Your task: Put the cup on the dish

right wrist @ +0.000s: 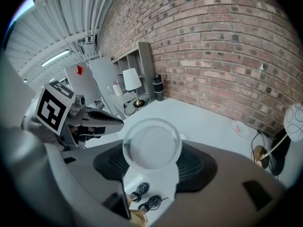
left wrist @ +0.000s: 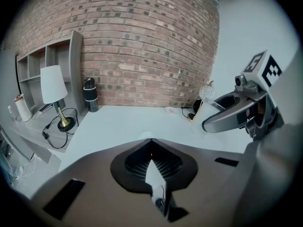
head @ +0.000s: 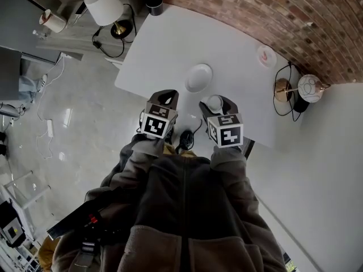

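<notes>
Cup (right wrist: pixel 151 148) squeezed in my right gripper (head: pixel 215 103), left gripper (head: pixel 165 97) closed tight, both pointing down over the table's (head: pixel 164 44) near edge.

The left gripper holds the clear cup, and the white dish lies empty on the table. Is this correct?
Not quite: the right gripper holds the clear cup, as the right gripper view shows. The white dish does lie empty on the table.
</notes>
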Tool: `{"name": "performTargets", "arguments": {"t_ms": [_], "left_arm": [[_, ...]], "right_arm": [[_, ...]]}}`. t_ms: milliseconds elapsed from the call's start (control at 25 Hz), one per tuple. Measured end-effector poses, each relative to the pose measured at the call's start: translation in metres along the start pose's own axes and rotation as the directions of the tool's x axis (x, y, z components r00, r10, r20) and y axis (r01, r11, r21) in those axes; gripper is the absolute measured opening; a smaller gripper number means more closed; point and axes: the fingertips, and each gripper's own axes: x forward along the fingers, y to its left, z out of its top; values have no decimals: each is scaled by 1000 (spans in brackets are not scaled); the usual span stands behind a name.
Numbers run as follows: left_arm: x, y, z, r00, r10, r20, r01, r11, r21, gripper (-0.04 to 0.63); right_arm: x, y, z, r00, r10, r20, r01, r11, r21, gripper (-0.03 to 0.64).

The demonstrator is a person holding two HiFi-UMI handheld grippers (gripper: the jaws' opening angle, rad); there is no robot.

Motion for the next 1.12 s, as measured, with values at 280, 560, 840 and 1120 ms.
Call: {"name": "performTargets", "arguments": {"t_ms": [280, 560, 840, 1120], "left_arm": [[29, 22, -17, 999, -11, -52, 10, 1000, -21, 5], [57, 41, -36, 995, -11, -103, 9, 1000, -27, 6], [79, 53, -61, 985, -25, -169, 16, 999, -50, 5], [90, 60, -80, 975, -33, -220, 19, 998, -63, 6]], "right_arm": [[43, -9, -5, 1000, -23, 0, 23, 1000, -9, 267], [83, -20, -15, 999, -28, -35, 28, 999, -19, 267], [122, -28, -25, 999, -19, -47, 17, 999, -33, 267], [150, -34, -34, 997, -4, -81, 1, 999, -38, 267]]}}
